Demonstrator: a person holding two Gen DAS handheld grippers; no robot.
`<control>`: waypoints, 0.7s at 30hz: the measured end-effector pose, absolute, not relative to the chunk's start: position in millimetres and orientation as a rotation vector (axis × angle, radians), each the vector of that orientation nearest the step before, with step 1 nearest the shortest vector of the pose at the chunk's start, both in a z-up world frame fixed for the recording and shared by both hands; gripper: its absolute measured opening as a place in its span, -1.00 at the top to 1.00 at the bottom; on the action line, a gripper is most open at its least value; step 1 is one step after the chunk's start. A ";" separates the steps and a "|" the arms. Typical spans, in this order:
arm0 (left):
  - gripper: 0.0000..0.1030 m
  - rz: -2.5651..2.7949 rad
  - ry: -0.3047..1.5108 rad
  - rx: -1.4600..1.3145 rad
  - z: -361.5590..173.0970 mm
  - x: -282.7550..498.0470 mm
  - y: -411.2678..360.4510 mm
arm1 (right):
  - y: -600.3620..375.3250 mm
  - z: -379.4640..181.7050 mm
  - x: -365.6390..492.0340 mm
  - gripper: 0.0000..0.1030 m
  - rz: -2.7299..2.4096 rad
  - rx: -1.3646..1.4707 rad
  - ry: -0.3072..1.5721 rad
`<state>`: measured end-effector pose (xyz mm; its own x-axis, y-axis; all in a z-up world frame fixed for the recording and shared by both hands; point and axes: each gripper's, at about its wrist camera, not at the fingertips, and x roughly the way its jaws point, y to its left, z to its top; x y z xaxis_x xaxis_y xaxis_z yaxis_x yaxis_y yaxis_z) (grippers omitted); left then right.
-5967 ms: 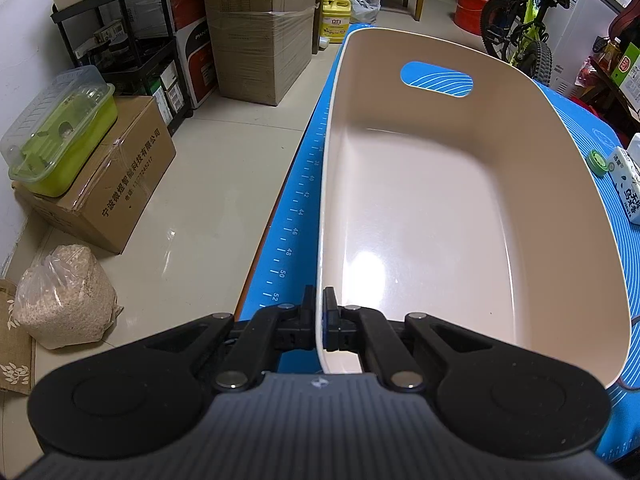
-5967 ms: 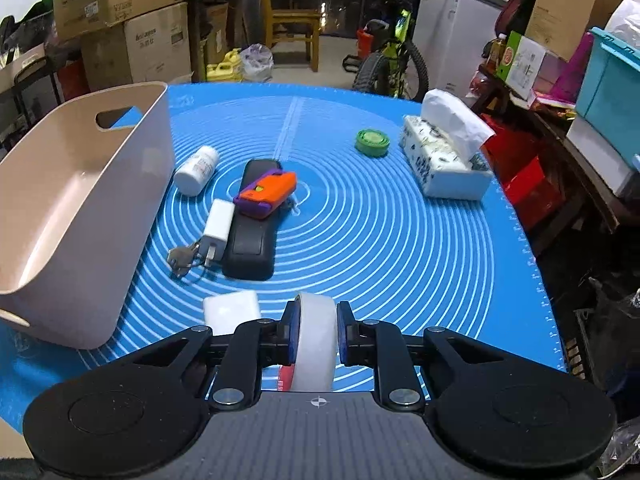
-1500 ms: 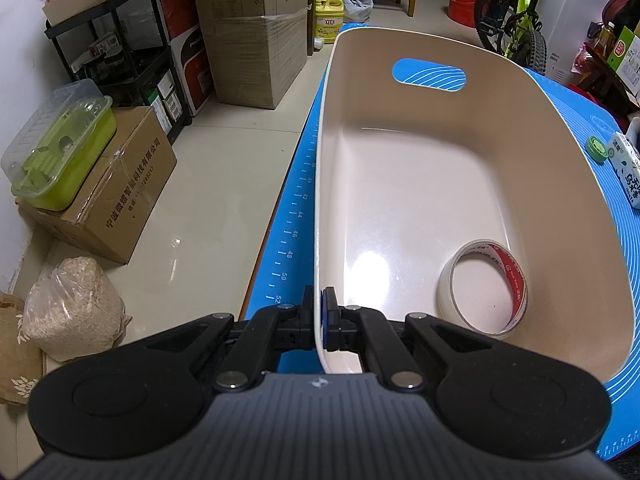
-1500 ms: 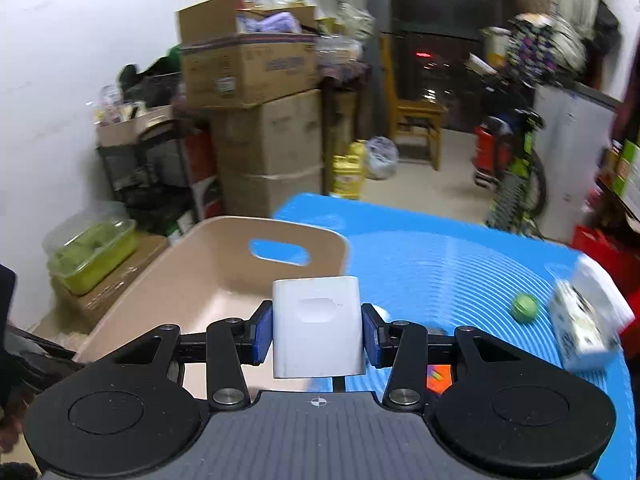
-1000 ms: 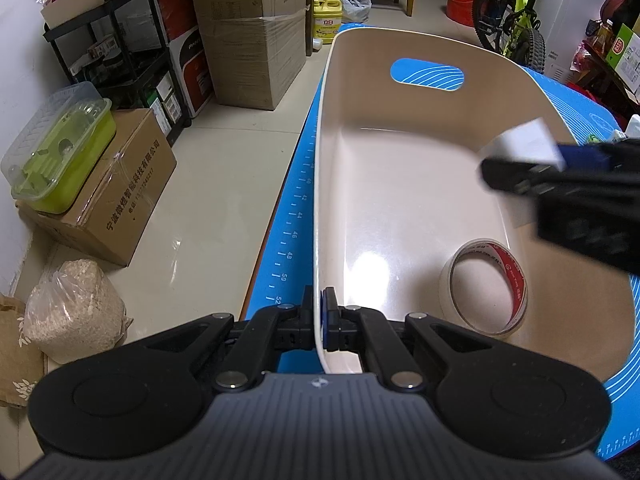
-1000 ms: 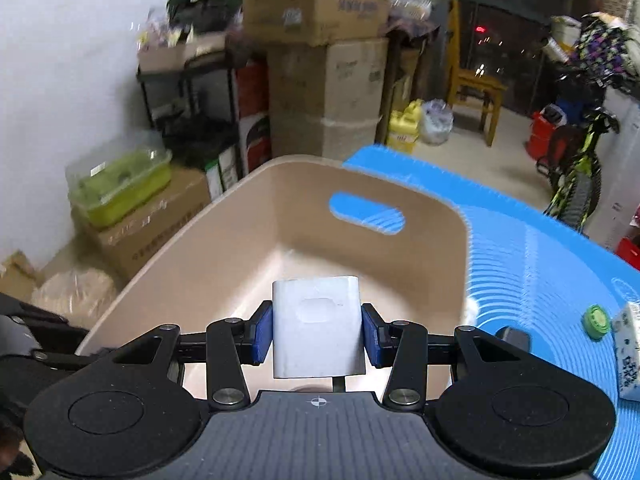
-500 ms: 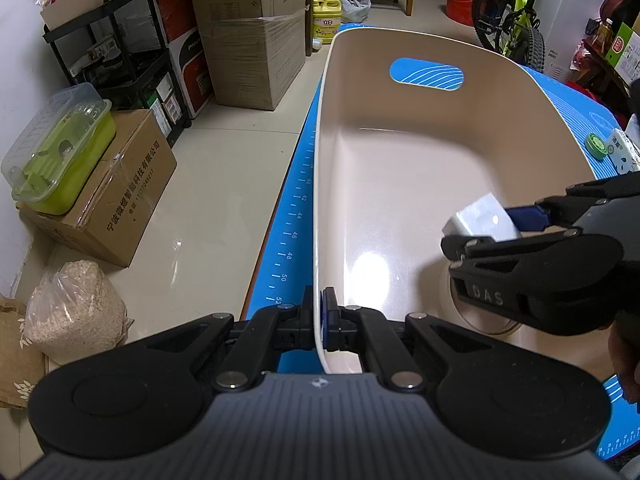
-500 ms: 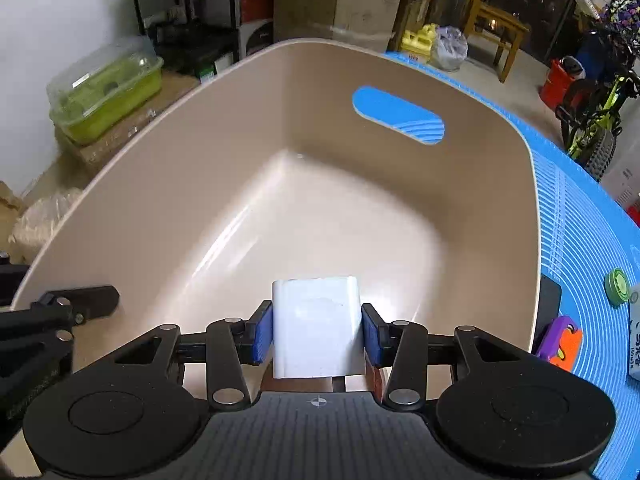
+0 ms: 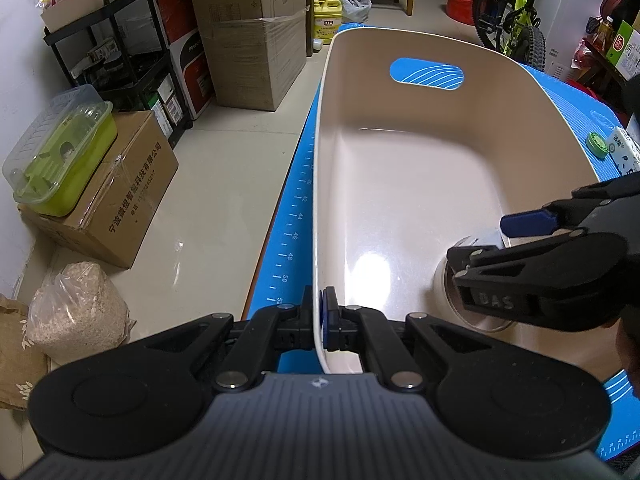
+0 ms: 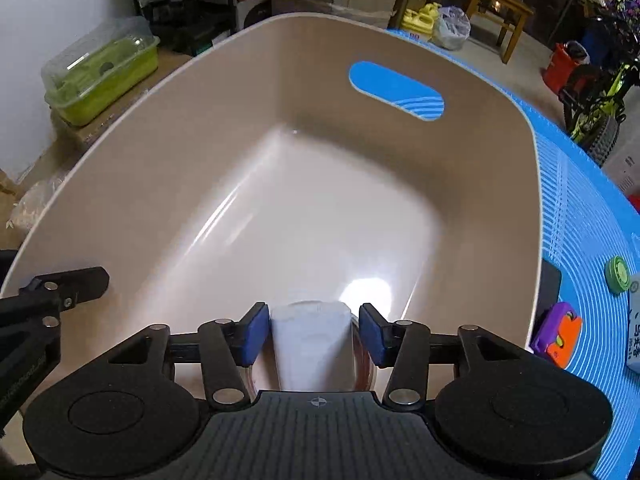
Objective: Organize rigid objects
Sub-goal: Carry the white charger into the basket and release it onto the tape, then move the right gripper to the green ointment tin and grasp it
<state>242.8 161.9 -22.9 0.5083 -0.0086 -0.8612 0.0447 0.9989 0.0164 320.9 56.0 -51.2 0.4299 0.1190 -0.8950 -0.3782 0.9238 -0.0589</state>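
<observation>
Right wrist view: your right gripper (image 10: 313, 334) is down inside the beige bin (image 10: 168, 128), its blue pads spread apart with a slim gap on each side of the white block (image 10: 313, 344), so nothing is clamped. That block sits low between the fingers over the tape roll (image 10: 362, 372), whose clear rim and reddish core peek out on either side; you cannot tell whether the block rests inside the ring or on top of it. Left wrist view puts your left gripper (image 9: 319, 318) pinched tight on the bin's near rim (image 9: 319, 240), one pad inside the wall and one outside. From there the right gripper (image 9: 486, 242) reaches in from the right, with the tape roll (image 9: 444, 284) on the bin floor beneath it. Outside the bin, on the blue mat (image 10: 580, 208), lie an orange and purple gadget (image 10: 558, 338), a dark flat device (image 10: 550, 280) against the bin wall, and a green round lid (image 10: 618, 275) farther right.
</observation>
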 end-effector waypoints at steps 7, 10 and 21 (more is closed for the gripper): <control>0.92 -0.032 1.037 0.040 -23.4 242.7 162.1 | 33.7 -17.4 312.3 -0.30 0.329 -0.216 0.986; 0.92 -0.031 1.037 0.043 -23.5 242.7 162.2 | 20.9 0.8 307.9 -0.32 0.329 -0.201 0.941; 0.91 -0.032 1.039 0.045 -23.6 242.6 162.2 | -74.4 37.6 317.6 -0.39 0.194 -0.175 0.776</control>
